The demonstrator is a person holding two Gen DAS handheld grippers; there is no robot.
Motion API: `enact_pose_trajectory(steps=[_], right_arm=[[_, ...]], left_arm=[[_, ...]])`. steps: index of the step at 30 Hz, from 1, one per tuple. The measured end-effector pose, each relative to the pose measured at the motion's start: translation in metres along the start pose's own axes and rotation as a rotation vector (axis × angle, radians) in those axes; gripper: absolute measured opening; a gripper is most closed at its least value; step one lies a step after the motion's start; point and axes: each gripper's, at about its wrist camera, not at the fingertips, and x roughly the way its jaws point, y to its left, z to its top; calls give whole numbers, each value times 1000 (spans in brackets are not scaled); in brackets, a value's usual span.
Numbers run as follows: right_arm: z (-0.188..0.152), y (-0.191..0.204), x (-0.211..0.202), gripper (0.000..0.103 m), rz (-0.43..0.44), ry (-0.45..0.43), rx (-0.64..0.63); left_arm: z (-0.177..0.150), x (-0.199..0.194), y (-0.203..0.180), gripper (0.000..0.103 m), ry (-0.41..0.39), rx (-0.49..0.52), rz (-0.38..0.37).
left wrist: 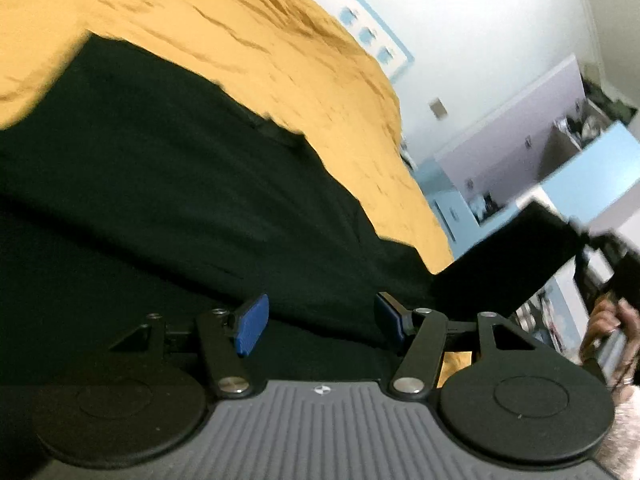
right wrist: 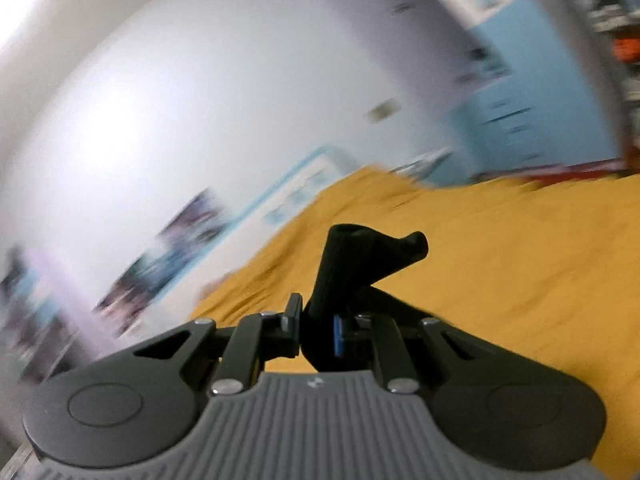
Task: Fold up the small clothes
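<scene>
We see the black garment spread across the mustard-yellow bedsheet. Our left tool hovers over it with its blue pads apart and nothing between them. Our right tool is clamped on one corner of the garment, lifting it off the sheet.

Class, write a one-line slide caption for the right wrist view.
Right gripper pinches black garment above the mustard bedspread.

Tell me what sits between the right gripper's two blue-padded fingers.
A pinched fold of the black cloth garment sits between them, seen in the right wrist view; the right gripper is shut on it.
</scene>
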Motion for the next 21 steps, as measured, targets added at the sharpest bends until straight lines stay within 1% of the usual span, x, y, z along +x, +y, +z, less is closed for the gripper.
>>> enact_pose_trajectory(steps=[2,4,6,8,9,10,11,12,13,14,15,16,18,21], right_arm=[[-34,49,13,10,93,58,-23],[-77,93,28,10,189,145,-27],[-122,130,41,10,255,227,-35],[-172,161,56,18,312,330,-46],[-198,174,62,36,335,370,-47],[-221,185,69,49,374,422,-64],[-242,197,74,50,386,474,-102],[-255,202,73,50,368,489,-138],[-262,204,72,50,355,490,-161],[-262,200,70,50,364,491,-155],[-257,191,67,55,377,490,-136],[-249,181,66,62,372,484,-121],[-229,155,59,66,314,465,-103],[-208,110,39,66,246,438,-109]], left_arm=[[2,-19,16,70,-44,-19,18],[6,-32,34,70,-68,-58,29],[9,-42,50,70,-87,-101,52],[11,-50,66,70,-112,-140,86],[11,-54,74,70,-126,-161,108],[12,-56,82,70,-137,-184,127],[13,-58,88,70,-144,-206,139],[13,-58,93,70,-151,-228,148],[14,-60,99,70,-158,-245,153],[15,-61,104,70,-168,-258,160],[16,-61,108,70,-175,-265,164],[18,-60,111,70,-181,-271,168],[23,-56,115,70,-205,-291,173],[31,-53,124,70,-239,-332,177]])
